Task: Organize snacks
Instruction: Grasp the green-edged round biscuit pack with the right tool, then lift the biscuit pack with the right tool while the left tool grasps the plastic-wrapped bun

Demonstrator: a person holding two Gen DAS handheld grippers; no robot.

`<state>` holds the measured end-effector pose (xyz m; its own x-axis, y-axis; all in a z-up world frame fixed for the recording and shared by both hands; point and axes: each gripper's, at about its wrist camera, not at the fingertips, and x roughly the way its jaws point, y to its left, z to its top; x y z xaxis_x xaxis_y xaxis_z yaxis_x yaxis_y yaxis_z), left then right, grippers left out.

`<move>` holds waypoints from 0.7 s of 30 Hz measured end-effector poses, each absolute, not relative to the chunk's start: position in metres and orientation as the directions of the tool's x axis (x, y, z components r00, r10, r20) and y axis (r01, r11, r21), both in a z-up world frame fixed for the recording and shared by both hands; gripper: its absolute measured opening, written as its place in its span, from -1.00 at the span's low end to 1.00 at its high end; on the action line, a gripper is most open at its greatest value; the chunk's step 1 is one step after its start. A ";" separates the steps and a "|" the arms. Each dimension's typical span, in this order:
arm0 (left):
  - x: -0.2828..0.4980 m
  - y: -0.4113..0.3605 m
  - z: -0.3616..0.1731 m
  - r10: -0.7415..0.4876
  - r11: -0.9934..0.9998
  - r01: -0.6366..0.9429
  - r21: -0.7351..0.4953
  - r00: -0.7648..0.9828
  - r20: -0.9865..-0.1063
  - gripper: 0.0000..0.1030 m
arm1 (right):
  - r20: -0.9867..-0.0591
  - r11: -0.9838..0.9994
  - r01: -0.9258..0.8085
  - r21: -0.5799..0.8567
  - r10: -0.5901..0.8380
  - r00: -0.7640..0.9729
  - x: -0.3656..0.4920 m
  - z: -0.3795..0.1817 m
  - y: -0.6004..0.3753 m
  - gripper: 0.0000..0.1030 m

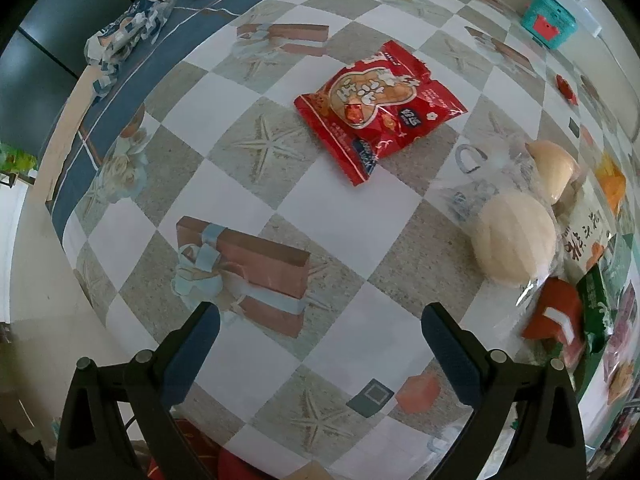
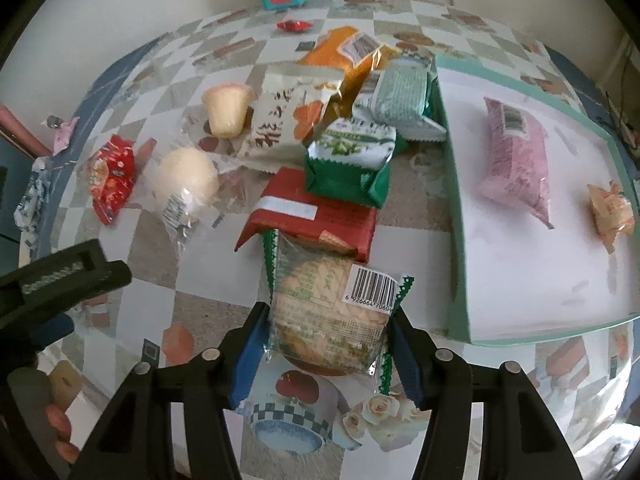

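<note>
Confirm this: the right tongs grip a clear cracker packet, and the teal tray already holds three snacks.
Not three. The right wrist view shows two snacks in the teal tray: a pink packet and a small orange-wrapped one. The right tongs do grip the clear cracker packet.

Clear biscuit packet clamped upright between blue pads, beside teal-rimmed tray.

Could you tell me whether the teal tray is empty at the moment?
No, the teal tray already holds a pink packet and a small orange-wrapped snack.
</note>
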<state>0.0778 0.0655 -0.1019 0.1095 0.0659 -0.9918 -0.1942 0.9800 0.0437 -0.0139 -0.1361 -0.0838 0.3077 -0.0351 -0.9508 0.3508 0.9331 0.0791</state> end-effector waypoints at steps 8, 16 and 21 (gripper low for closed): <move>0.076 0.055 -0.099 0.079 0.980 -0.193 0.055 0.118 -0.990 0.96 | -0.930 0.922 0.371 0.112 -0.034 0.366 -0.021 -0.054 -0.151 0.18; 0.075 0.049 -0.084 0.060 0.983 -0.181 0.032 0.148 -0.987 0.96 | -0.899 0.901 0.406 0.150 -0.046 0.436 -0.015 -0.035 -0.166 0.18; 0.077 0.039 -0.073 0.020 0.988 -0.152 -0.008 0.182 -0.983 0.96 | -0.885 0.872 0.462 0.162 -0.078 0.459 -0.017 -0.026 -0.188 0.18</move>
<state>0.0767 0.0389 -0.0730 0.1822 0.0202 -0.9830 -0.1515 0.9884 -0.0077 -0.0174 -0.1881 -0.0257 0.4587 -0.0785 -0.8851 0.4617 0.8721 0.1619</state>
